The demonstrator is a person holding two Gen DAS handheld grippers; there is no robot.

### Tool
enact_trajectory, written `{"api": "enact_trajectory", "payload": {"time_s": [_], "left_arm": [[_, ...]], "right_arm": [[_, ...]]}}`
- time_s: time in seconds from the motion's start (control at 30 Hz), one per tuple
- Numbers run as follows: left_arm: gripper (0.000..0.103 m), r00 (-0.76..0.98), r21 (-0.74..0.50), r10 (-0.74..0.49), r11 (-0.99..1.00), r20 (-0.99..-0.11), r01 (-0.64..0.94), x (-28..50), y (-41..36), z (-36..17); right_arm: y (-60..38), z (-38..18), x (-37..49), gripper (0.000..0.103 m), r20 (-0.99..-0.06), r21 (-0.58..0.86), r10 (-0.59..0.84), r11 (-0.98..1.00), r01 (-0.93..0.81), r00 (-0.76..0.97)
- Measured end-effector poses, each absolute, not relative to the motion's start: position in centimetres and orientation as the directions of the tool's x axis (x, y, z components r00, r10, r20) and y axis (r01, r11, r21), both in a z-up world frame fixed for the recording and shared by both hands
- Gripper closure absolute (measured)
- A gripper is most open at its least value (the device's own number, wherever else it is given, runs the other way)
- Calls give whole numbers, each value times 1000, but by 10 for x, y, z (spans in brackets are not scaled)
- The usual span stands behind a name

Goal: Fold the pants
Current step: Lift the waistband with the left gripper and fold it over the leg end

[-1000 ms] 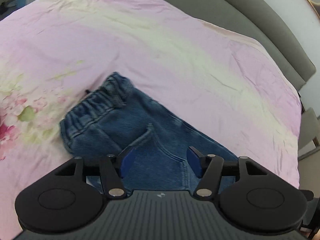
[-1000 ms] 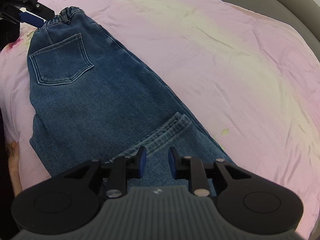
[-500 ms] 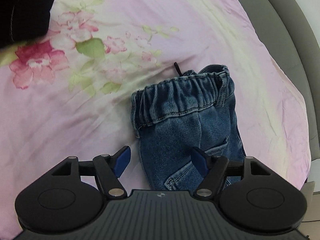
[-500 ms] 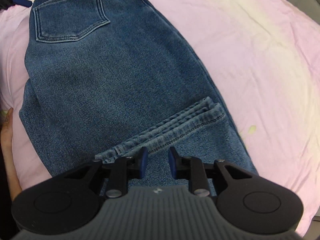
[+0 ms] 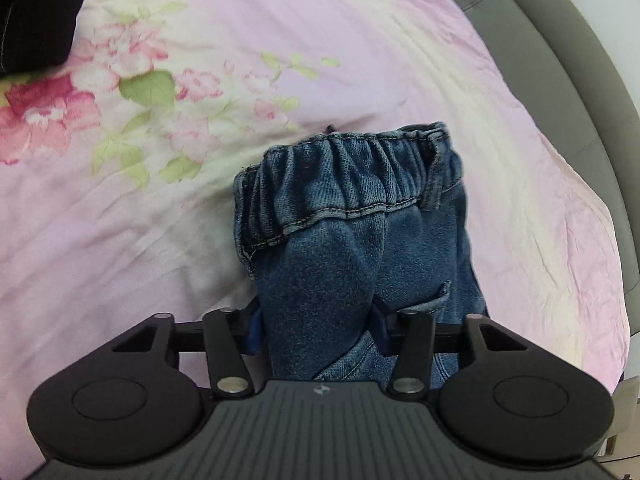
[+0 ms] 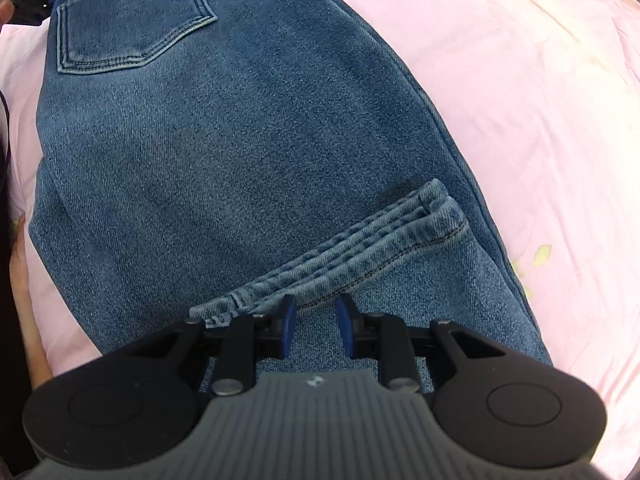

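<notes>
Left gripper first: its blue fingers sit on either side of a raised hump of denim just below the elastic waistband, and the cloth fills the gap between them — looks like a pinch, though the pads are mostly buried, so I'd call it a probable grip rather than a sure one. The right gripper has its fingers drawn close with a narrow gap between them, right at the leg hems, which lie doubled back over the body of the jeans. I honestly can't tell whether any fabric is caught in that gap or if it's just resting on top.

The jeans lie flat on a pink floral bedsheet, back pocket facing up, a grey headboard curving round the far side.

What could go wrong from here, in my view:
- The left pinch is a thick bunch — if only the top layer is held, lifting would peel the layers apart and skew the fold.
- If the right side holds nothing, the hems could slide off line.
- The soft sheet could drag and wrinkle underneath.
</notes>
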State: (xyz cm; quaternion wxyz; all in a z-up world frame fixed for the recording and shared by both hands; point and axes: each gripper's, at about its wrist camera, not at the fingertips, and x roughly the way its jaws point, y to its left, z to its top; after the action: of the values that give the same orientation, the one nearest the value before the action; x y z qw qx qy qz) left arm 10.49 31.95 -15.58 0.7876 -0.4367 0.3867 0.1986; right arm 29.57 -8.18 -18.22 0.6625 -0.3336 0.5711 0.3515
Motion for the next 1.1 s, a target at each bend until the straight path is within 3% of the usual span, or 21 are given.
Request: {"api": "enact_trajectory", "payload": {"time_s": [0.27,0.57,0.7,0.87,1.0,1.1], "left_arm": [[56,751,-510,20,721,-660,-468,96,265,-77],[57,839,-181,15,974,-544,-135,98,106,-2],[57,848,29,11,1000,-530,5,100,19,-15],[57,828,281,1,941,-561,190,102,-72,-71],[57,776,404,2,855,-631,326,98,-128,-120],[56,780,497,41,791,-624,356,92,-150,-147]], "right_arm": [[-96,-174,275,83,-974,-96,111,583,-807,196],[-170,-111,261,76,-918,-96,180,765,-637,354],[-217,-91,250,76,-903,-59,191,833,-550,385],[-272,-87,230,76,-896,-26,177,895,-446,407],[-308,-98,211,76,-900,15,179,924,-382,398],[-326,-106,199,76,-902,43,192,930,-364,386]]}}
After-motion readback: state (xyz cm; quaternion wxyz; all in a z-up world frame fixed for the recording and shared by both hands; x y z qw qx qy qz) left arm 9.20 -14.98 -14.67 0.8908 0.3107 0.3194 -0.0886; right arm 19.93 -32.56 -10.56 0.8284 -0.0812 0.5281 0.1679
